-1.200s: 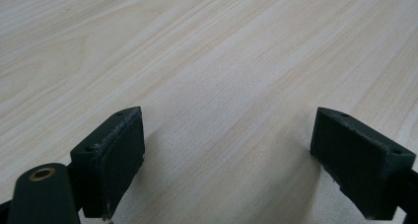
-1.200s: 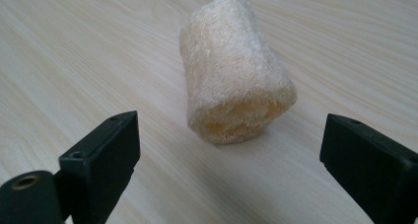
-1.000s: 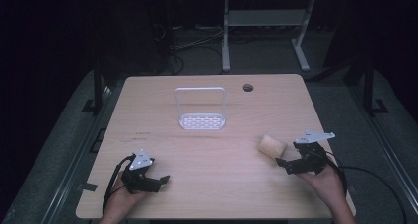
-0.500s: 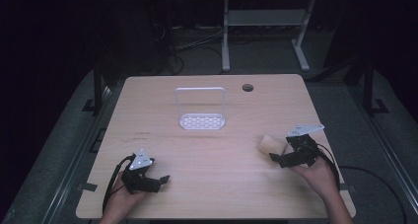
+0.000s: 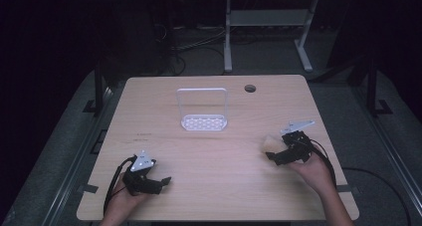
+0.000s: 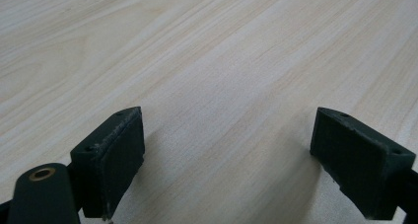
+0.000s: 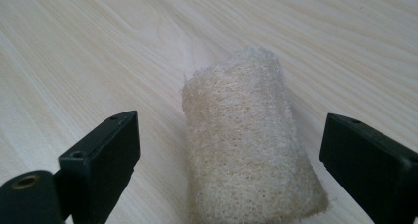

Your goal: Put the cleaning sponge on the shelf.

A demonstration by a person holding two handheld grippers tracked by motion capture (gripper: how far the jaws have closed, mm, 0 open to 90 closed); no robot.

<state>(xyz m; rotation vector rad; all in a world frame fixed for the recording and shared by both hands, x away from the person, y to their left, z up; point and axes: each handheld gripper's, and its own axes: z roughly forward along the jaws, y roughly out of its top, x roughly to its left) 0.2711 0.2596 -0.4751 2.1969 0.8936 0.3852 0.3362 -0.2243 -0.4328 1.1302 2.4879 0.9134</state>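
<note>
The right gripper (image 7: 229, 169) is wide open around the loofah roll (image 7: 249, 145). Squeeze its middle gently. The left gripper (image 6: 226, 160) is wide open, holding nothing.

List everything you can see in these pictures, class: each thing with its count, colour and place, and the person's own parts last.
table: one, light wood, centre of the high view.
rack: one, white, with a perforated base and upright frame, middle of the table toward its far side.
hole: one, dark and round, in the tabletop near its far edge.
loofah roll: one, cream, lying on the table at the right, between the open jaws of the right gripper.
frame: one, white metal, on the floor beyond the table.
left hand-held gripper: one, black, near left, jaws open over bare wood.
right hand-held gripper: one, black, right side.
</note>
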